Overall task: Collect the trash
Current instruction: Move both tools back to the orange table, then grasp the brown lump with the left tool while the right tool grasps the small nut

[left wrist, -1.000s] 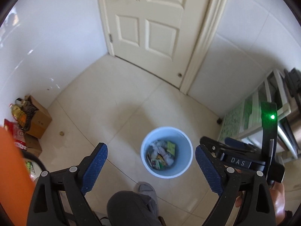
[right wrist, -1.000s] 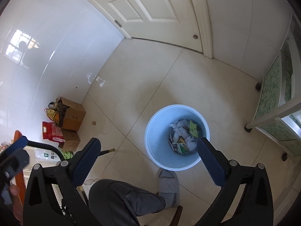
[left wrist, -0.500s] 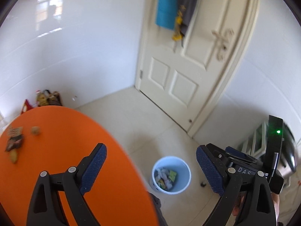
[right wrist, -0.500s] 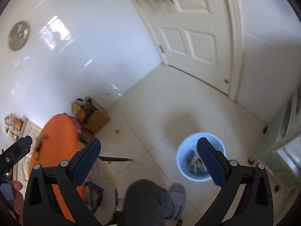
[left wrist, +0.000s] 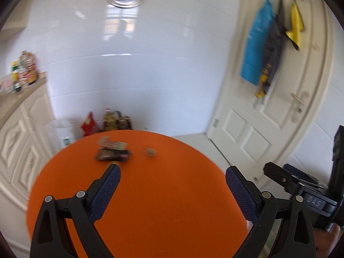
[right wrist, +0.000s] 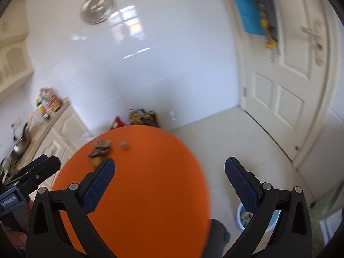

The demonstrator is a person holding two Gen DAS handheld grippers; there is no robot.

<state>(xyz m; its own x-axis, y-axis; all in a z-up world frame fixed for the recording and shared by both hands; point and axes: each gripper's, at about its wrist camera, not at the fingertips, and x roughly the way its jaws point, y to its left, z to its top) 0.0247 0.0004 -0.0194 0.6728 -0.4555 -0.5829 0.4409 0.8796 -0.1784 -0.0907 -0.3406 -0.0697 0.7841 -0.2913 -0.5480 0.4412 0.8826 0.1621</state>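
Both sets of jaws are standing wide and gripping nothing; the left gripper [left wrist: 173, 178] is hanging over the near half of the orange counter [left wrist: 150, 193], and the right gripper [right wrist: 169, 172] is hovering beside it, straddling the counter's right edge, with floor under its right finger; I judge the spread is being kept ready for a pickup, since nothing is close enough to pinch.

The trash is lying in a small cluster on the far left part of the counter, well ahead of both grippers: a dark wrapper [left wrist: 112, 154], a paler wrapper [left wrist: 111, 143] just behind it and seemingly touching it, a small brownish lump [left wrist: 150, 152] apart to their right, and a yellowish scrap [right wrist: 96, 161] showing just past the right gripper's left fingertip; motion blur is making their exact kind hard to tell.

The bin [right wrist: 241, 215] is sitting on the floor low to the right, mostly hidden behind the right gripper's finger, some litter showing inside; placed there, it is probably letting pieces be carried off the counter's edge and dropped; the left gripper seems nearer the wrappers, so it is likely the one to reach forward.
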